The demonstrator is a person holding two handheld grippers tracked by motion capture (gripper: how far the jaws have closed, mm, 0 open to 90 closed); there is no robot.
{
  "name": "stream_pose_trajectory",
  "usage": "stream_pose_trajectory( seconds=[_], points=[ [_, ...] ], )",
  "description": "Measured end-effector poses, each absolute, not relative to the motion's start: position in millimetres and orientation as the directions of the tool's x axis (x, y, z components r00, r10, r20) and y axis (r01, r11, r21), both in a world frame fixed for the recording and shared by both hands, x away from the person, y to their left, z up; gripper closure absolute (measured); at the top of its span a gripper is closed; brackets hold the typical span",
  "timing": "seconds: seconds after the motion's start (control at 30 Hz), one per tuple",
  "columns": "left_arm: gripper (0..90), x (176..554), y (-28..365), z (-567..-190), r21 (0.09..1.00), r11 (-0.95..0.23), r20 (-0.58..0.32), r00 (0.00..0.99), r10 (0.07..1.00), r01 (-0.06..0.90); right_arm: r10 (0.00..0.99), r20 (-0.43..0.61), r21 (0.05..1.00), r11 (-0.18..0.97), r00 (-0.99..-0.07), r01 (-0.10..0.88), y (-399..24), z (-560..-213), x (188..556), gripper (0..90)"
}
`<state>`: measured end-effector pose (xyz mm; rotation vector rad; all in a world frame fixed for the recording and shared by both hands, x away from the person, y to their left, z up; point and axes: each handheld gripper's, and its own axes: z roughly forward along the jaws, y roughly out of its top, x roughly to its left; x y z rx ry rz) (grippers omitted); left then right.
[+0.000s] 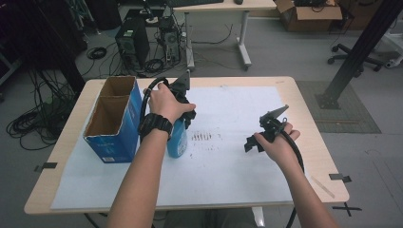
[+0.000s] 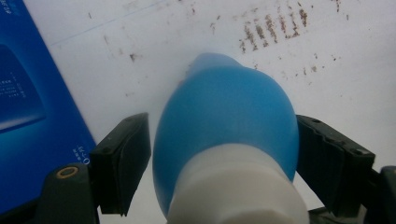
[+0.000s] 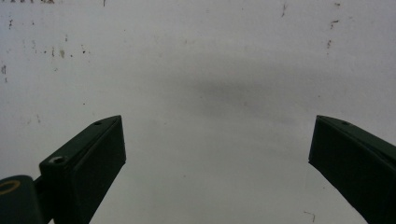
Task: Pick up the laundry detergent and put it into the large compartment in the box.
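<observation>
Left gripper [image 2: 219, 154] jaws flank smooth, rounded blue plastic bottle [image 2: 224, 126]; contact unclear, base hidden. Right gripper [image 3: 217, 163] wide open, empty.

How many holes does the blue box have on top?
2. The blue box stands at the table's left side, beside the blue bottle. One open compartment is at the far end, the other compartment nearer the person. Both look empty, though their bottoms are partly hidden.
</observation>
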<state>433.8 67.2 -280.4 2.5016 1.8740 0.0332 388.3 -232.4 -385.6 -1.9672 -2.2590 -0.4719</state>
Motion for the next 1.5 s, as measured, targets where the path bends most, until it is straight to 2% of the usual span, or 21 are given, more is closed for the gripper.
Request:
stream_pose_trajectory(
  seconds=[0.43, 1.03, 1.5],
  points=[
    [22.5, 433.1, 66.5, -280.7, 0.027, -0.283, 0.017, 0.283, 0.959, 0.959, 0.945, 0.286, 0.158, 0.115, -0.157, 0.981, -232.1, -387.7, 387.4, 3.9],
    [27.4, 433.3, 65.2, -279.9, 0.021, -0.289, 0.032, 0.289, 0.957, 0.957, 0.945, 0.291, 0.157, 0.107, -0.150, 0.982, -233.5, -388.6, 387.0, 3.9],
    [35.6, 433.2, 63.3, -278.7, 0.019, -0.302, 0.039, 0.302, 0.953, 0.953, 0.946, 0.290, 0.161, 0.104, -0.148, 0.981, -235.0, -387.4, 385.9, 3.9]
  ],
)
